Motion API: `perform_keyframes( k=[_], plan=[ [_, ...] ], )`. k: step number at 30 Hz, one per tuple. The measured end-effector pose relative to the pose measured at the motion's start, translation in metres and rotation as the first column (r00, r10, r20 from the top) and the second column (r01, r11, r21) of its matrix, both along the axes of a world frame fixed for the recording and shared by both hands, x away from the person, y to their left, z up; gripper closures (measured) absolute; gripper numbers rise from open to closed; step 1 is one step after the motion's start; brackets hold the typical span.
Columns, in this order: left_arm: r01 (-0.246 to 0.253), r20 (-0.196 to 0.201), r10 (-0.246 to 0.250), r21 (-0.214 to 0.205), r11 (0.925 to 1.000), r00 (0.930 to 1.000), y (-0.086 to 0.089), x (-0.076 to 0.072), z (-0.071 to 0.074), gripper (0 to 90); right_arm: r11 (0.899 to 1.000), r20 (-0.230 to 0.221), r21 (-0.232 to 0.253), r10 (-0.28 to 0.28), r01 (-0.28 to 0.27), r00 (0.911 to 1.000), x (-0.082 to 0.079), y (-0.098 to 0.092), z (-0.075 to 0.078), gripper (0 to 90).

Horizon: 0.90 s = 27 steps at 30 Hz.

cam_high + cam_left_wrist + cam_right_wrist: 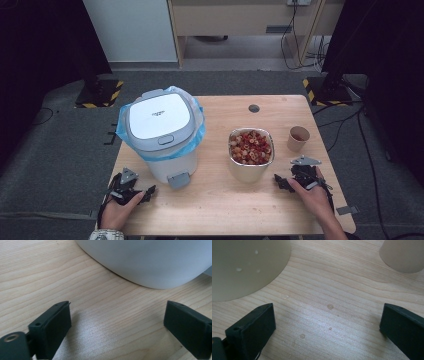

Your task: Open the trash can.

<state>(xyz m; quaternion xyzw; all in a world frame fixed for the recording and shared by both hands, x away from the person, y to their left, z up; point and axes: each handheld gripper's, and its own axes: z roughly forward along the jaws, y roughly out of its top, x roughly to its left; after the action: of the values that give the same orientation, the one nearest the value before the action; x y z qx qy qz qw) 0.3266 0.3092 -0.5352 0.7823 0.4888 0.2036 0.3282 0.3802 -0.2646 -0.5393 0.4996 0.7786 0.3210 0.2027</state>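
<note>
From above, my left gripper (131, 192) rests at the table's (220, 200) near-left corner, my right gripper (295, 181) by the near-right edge. The lidded bin (160, 132) stands left of centre, the bowl (251, 152) of cereal mid-right, a cup (298, 138) beyond it.

Along my left gripper (117, 322), jaws wide and empty, the bin (155, 262) curves just ahead.

Along my right gripper (328, 327), jaws wide too, the bowl (244, 267) sits ahead-left and the cup (404, 255) ahead-right. I judge the bowl stiff, full and spill-prone: grip its rim, keep level.
</note>
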Motion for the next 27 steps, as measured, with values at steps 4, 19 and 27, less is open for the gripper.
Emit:
perform_keyframes(
  k=[4,19,27],
  plan=[
    [0.012,-0.011,-0.012,-0.007,0.9999,0.9999,-0.001,-0.003,0.004,17.1,1.0,0.001,-0.002,-0.001,0.001,1.0,-0.001,0.0,0.0,0.6],
    [0.113,0.083,-0.108,-0.063,0.9916,0.9907,-0.022,-0.029,0.037,51.8,1.0,0.002,-0.002,0.006,-0.006,1.0,-0.002,0.0,0.0,0.6],
    [0.232,0.103,-0.226,-0.047,0.9716,0.9687,-0.053,-0.029,0.043,65.6,1.0,0.002,-0.002,0.008,-0.008,1.0,-0.001,0.0,0.0,0.6]
  ],
)
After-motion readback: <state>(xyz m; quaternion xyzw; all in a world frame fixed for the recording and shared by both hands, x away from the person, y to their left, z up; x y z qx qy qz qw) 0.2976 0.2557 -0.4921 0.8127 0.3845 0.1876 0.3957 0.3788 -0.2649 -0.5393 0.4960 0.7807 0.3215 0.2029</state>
